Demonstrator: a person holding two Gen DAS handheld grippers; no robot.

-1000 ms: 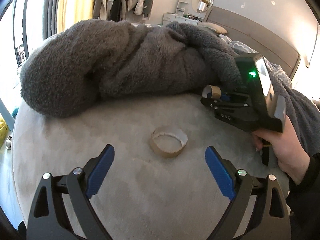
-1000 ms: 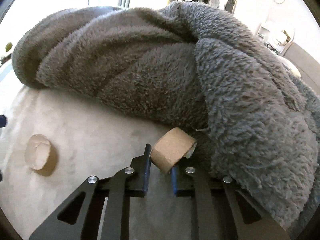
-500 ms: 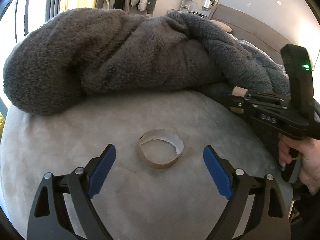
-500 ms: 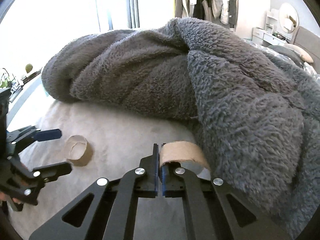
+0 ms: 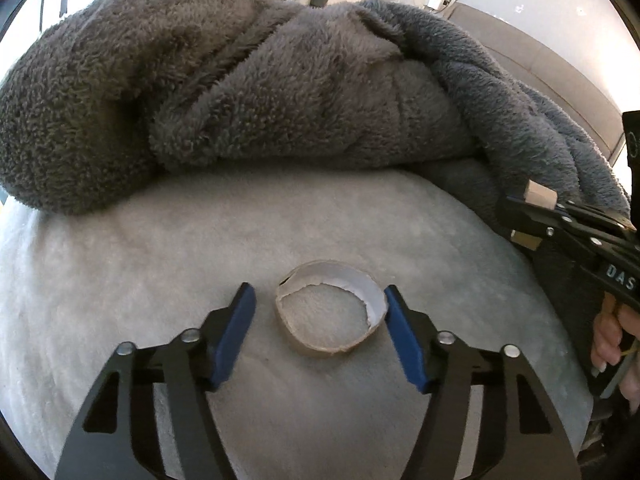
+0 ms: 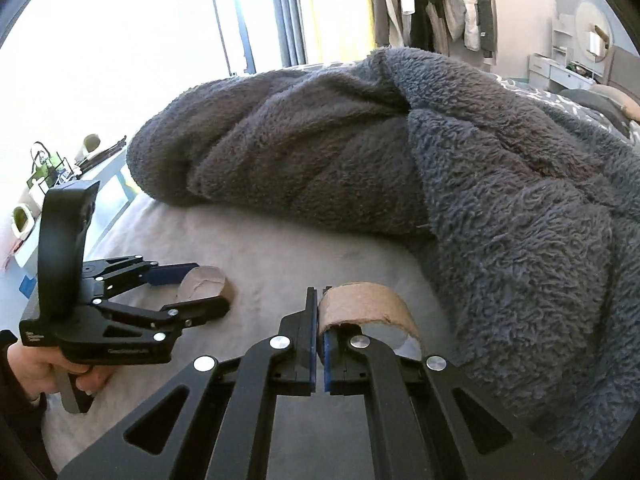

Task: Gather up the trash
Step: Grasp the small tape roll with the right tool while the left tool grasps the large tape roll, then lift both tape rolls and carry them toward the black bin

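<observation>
Nearest on my left wrist view, the left gripper (image 5: 320, 316) sits low over the pale grey cushion (image 5: 120, 280). Its blue pads (image 5: 234, 332) flank a torn cardboard ring (image 5: 332, 316) lying flat on the cushion, open side up. The jaws have just been closing around the ring. The right pad looks to be at the ring's wall; a gap shows between the left pad and the ring, so I record the tongs as released, not yet pressing. In the right wrist view the same left gripper (image 6: 200, 284) straddles that ring (image 6: 204, 284), with a hand (image 6: 44, 372) on its handle at the lower left.

On my right wrist view, the right gripper (image 6: 318, 344) is clenched. Its jaws stand nearly together and pinch the wall of a second cardboard ring (image 6: 368, 304), which curls out to the right of the pads, clear above the cushion (image 6: 280, 248). The left wrist view shows this gripper (image 5: 532, 216) at the right edge, with a small piece of cardboard (image 5: 540, 198) showing at its tips and fingers (image 5: 608, 336) on the handle.

Behind both rings, a fluffy dark grey blanket (image 5: 260, 92) is heaped across the far side of the cushion.

Farther back, hanging clothes (image 6: 440, 4) and a bright window (image 6: 120, 40).
</observation>
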